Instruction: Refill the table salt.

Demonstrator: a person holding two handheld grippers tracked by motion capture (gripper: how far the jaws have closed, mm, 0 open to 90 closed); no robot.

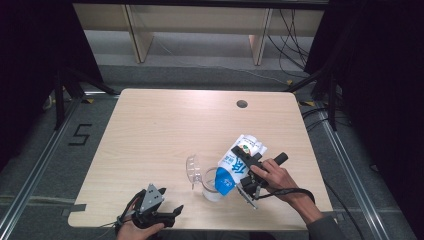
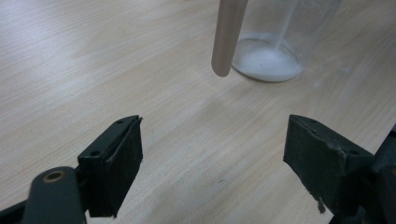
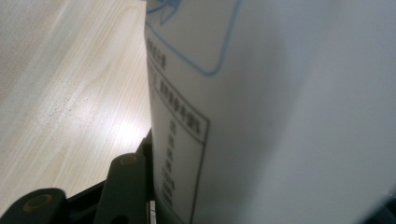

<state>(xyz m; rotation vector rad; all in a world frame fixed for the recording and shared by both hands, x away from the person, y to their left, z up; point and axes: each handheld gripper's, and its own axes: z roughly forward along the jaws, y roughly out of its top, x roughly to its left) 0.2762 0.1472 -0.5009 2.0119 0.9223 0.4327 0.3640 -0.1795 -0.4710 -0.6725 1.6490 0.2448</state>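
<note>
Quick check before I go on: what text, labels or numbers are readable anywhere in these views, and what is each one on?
"5": black tape mark on the floor, left of the table.
Large white character on the blue band of the carton gripped by the right gripper: too blurred to read.
Boxed columns of small print on the carton's side, right gripper view: too blurred to read.
Clear cup, left gripper: no text.

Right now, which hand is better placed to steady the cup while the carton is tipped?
Left. The left gripper is open and free, near the cup. The right gripper is shut on the tilted carton over the cup.
</note>
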